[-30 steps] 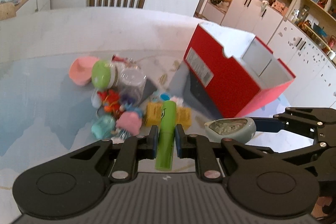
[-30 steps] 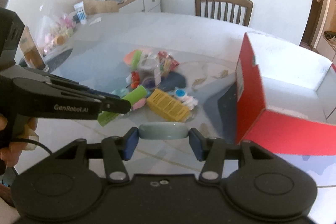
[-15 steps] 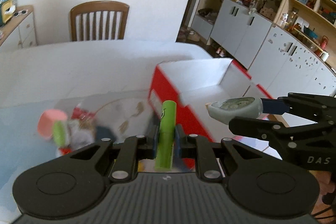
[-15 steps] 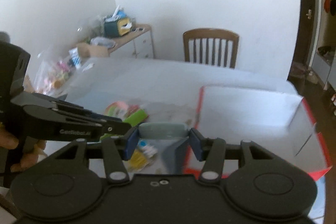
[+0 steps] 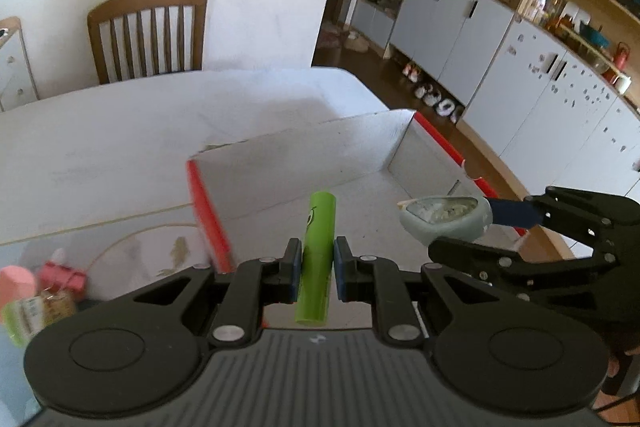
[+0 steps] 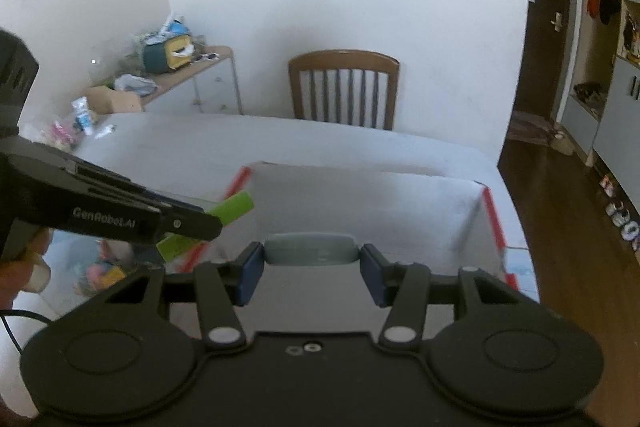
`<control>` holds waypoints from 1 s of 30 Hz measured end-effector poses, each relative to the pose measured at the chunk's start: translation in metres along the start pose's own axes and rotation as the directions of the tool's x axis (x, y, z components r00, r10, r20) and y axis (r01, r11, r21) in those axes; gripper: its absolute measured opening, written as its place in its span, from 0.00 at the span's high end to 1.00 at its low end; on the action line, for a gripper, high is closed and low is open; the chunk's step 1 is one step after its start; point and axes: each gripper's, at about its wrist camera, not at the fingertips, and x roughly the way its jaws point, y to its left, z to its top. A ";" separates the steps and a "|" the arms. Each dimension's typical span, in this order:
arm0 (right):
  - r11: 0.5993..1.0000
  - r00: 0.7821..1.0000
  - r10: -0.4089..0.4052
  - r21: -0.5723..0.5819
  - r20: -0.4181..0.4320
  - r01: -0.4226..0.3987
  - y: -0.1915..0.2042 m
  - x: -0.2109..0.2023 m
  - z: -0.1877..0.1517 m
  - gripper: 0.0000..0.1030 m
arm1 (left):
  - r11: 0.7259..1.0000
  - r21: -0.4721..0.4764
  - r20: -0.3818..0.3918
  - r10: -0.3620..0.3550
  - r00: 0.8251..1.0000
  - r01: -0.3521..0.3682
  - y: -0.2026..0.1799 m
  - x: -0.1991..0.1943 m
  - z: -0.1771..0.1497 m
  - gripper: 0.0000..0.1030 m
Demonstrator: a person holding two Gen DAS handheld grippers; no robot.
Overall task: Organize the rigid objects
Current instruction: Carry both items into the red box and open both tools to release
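Observation:
My left gripper (image 5: 315, 269) is shut on a green tube (image 5: 317, 259) with a cartoon eye and holds it above the near left corner of the red box (image 5: 208, 215), whose inside is white. My right gripper (image 6: 312, 273) is shut on a grey-green oval case (image 6: 311, 249) and holds it over the box's open top (image 6: 360, 203). The case also shows in the left wrist view (image 5: 444, 217), right of the tube. The left gripper with the tube (image 6: 232, 209) shows in the right wrist view at the left.
A pile of small toys and packets (image 5: 36, 291) lies on the white table (image 5: 100, 131) left of the box. A wooden chair (image 6: 344, 87) stands at the far side. Cabinets (image 5: 500, 39) and dark floor are to the right.
Both grippers have risen from near the toy pile and moved right, over the red box, each still holding its object. The view now looks down into the open box.

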 end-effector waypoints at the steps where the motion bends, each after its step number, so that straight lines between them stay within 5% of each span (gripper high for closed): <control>1: 1.000 1.000 -0.001 0.007 -0.007 0.001 -0.008 0.003 -0.002 0.50 | 1.000 -0.003 -0.012 -0.002 1.000 0.002 -0.003 0.009 0.004 0.85; 17: 0.999 0.992 -0.019 -0.029 -0.121 0.016 -0.056 0.057 -0.020 0.50 | 1.000 0.009 -0.191 0.031 0.981 -0.030 -0.032 0.127 0.029 0.84; 30: 0.999 0.964 -0.027 -0.029 -0.265 0.020 -0.058 0.080 -0.018 0.50 | 0.997 0.002 -0.298 0.070 0.952 -0.072 -0.031 0.172 0.031 0.84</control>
